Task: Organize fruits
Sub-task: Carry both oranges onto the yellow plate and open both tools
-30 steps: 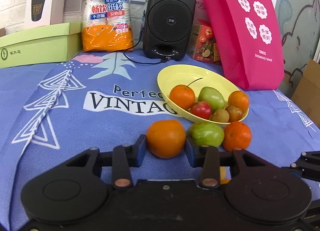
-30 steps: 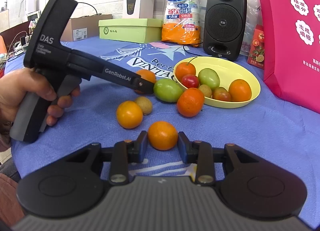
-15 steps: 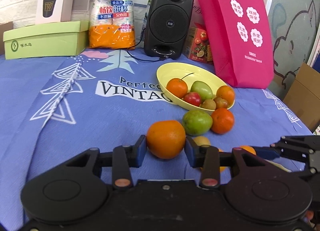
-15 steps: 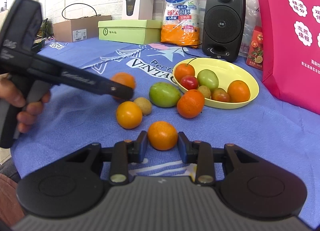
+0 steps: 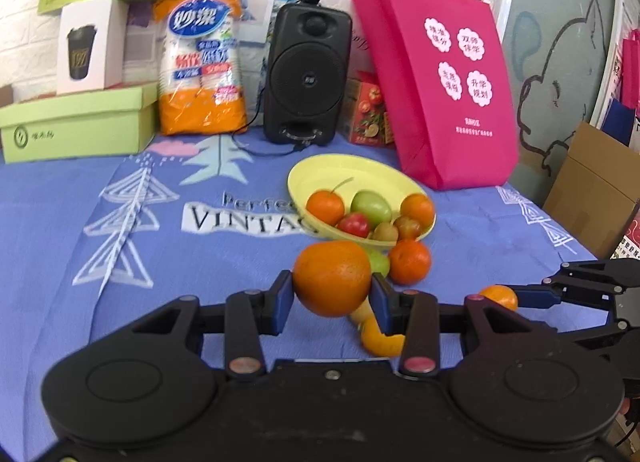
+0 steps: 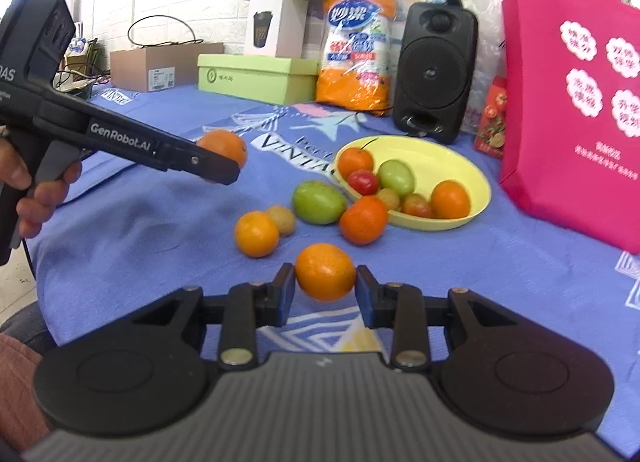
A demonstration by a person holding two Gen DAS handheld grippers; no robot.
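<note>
Where it sits on blue cloth, yellow bowl [image 6: 478, 198] with six small fruits [image 6: 394, 178].

Cloth [image 5: 120, 230]: blue, printed with white triangles and the word "VINTAGE"; covers the desk.
Speaker [image 5: 307, 74]: black, upright at the back of the cloth, a cable trailing from its base.
Cup pack [image 5: 200, 62]: orange and white plastic bag, standing just left of the speaker.
Green box [image 5: 80, 124]: lidded, flat on the desk, far left.
White box [image 5: 90, 48]: shows a black cup; sits on the green box.
Pink bag [image 5: 448, 82]: upright, right of the speaker, white flower labels on its face.
Red carton [image 5: 368, 114]: fruit pictures, between speaker and pink bag.
Cardboard box [image 6: 160, 66]: brown, behind the green box in the right wrist view.
</note>
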